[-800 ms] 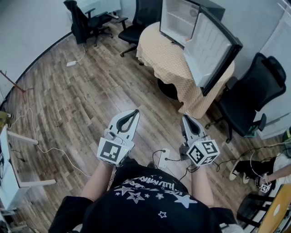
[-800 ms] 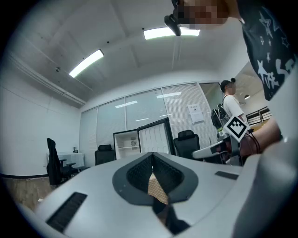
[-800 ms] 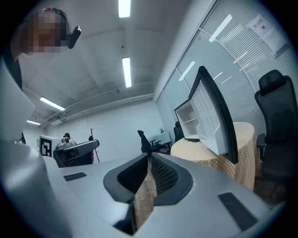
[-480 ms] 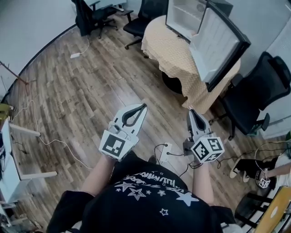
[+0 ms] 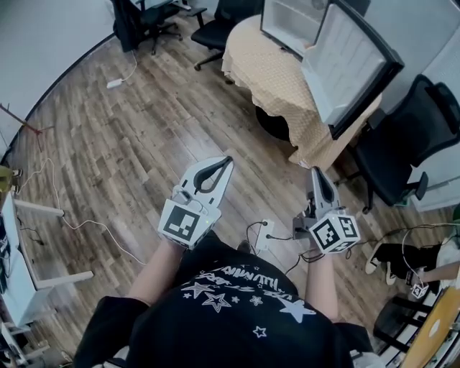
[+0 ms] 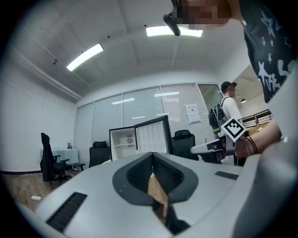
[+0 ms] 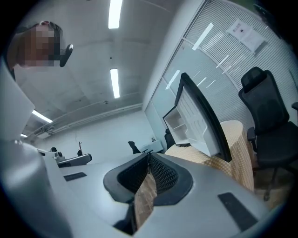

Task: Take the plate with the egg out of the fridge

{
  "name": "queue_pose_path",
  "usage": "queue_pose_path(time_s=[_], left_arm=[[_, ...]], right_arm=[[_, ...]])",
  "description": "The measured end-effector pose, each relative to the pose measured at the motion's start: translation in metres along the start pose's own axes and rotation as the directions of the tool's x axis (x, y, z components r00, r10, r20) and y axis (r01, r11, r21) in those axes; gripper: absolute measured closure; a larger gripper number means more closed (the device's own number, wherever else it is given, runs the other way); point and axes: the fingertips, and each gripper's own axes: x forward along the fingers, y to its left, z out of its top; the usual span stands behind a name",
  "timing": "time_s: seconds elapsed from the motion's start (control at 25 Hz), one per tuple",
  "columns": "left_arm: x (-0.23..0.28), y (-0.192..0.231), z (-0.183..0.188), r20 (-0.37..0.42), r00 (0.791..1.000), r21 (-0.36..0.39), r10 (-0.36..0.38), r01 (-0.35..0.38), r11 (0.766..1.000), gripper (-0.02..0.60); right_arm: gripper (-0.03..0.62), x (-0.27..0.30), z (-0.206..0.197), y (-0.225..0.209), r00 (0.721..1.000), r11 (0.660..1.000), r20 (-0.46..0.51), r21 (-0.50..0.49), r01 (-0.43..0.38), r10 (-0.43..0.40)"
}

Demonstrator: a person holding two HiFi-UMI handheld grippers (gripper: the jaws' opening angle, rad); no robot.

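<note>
Closed and empty, left gripper (image 5: 228, 160) and right gripper (image 5: 317, 171) face the fridge (image 5: 286, 23) ahead; the unseen plate, probably stiff and slick, wants a level rim grip.

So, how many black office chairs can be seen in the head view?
3. One chair at top left, one at the top edge, one right of the fridge door. Others may be hidden.

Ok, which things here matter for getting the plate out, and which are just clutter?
Job: fridge, its open door, clothed table under it, left gripper, right gripper. The plate is not visible from here.
Lying about: black office chair, power strip, floor cable.
</note>
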Motion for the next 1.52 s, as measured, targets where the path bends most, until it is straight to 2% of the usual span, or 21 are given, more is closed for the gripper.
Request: queue_pose_path(time_s=[0.28, 0.6, 0.88, 1.24, 1.4, 1.52], left_arm=[[0.002, 0.054, -0.021, -0.011, 1.000, -0.057, -0.007, 0.006, 0.998, 0.574], [-0.006, 0.157, -0.036, -0.017, 1.000, -0.070, -0.017, 0.015, 0.997, 0.574], [-0.009, 0.235, -0.053, -0.018, 1.000, -0.114, -0.006, 0.004, 0.994, 0.574], [0.000, 0.294, -0.067, -0.017, 0.995, -0.134, -0.098, 0.094, 0.987, 0.574], [0.012, 0.297, -0.076, -0.046, 0.984, -0.132, -0.170, 0.162, 0.978, 0.574], [0.030, 0.298, -0.069, -0.042, 0.977, -0.122, -0.208, 0.201, 0.972, 0.574]], right_arm=[[0.552, 0.044, -0.017, 0.011, 0.999, 0.999, -0.039, -0.020, 0.035, -0.036], [0.552, 0.124, -0.032, 0.044, 0.996, 0.996, -0.028, 0.016, 0.090, -0.089], [0.551, 0.185, -0.042, 0.065, 0.989, 0.988, -0.018, 0.033, 0.149, -0.148], [0.551, 0.229, -0.059, 0.091, 0.975, 0.974, -0.012, 0.036, 0.222, -0.222], [0.551, 0.227, -0.075, 0.094, 0.968, 0.969, -0.060, 0.024, 0.245, -0.243], [0.551, 0.227, -0.074, 0.087, 0.962, 0.965, -0.069, 0.006, 0.263, -0.262]])
